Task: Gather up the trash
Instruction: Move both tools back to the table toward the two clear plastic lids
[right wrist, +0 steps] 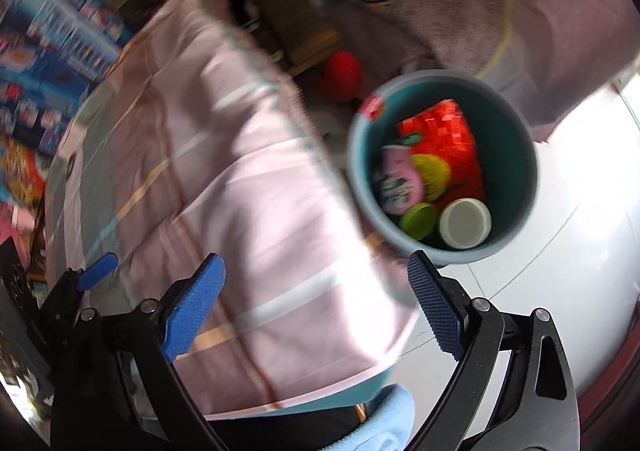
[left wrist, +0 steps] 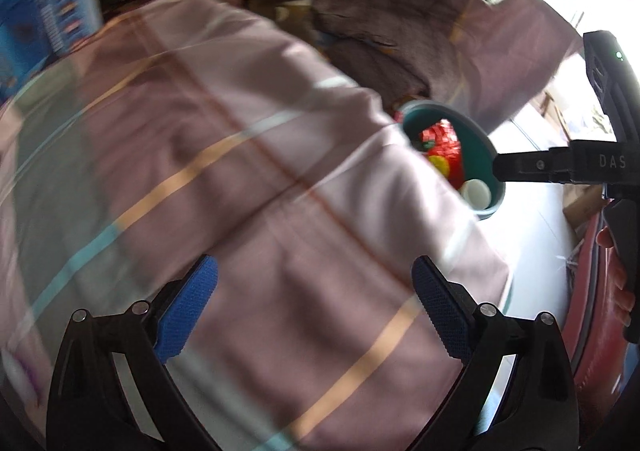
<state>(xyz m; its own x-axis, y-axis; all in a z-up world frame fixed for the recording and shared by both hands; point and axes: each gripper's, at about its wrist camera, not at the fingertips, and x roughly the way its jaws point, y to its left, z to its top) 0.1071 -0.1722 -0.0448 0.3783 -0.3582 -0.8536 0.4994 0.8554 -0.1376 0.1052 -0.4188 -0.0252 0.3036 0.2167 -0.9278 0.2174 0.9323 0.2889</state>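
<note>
At two o'clock from the bed (right wrist: 224, 155), the bin (right wrist: 516, 123) already holds wrappers and lids; both tools, left tool (left wrist: 316, 307) and right tool (right wrist: 316, 303), spread empty; no trash visible on the bedcover.

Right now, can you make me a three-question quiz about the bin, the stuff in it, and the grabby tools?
1. Where does the teal bin stand?
A. on the pink striped sheet
B. on the white floor beside the pink striped sheet
C. on a shelf

2. What colour is the small lid next to the white lid in the bin?
A. green
B. black
C. purple

3. How is the right tool?
A. shut on a wrapper
B. shut on a lid
C. open, with nothing between its pads

Answers:
1 B: the bin sits on the white floor, right at the edge of the pink striped sheet.
2 A: a green lid lies beside the white one.
3 C: its blue pads stand wide apart with only sheet and floor behind the gap.
</note>
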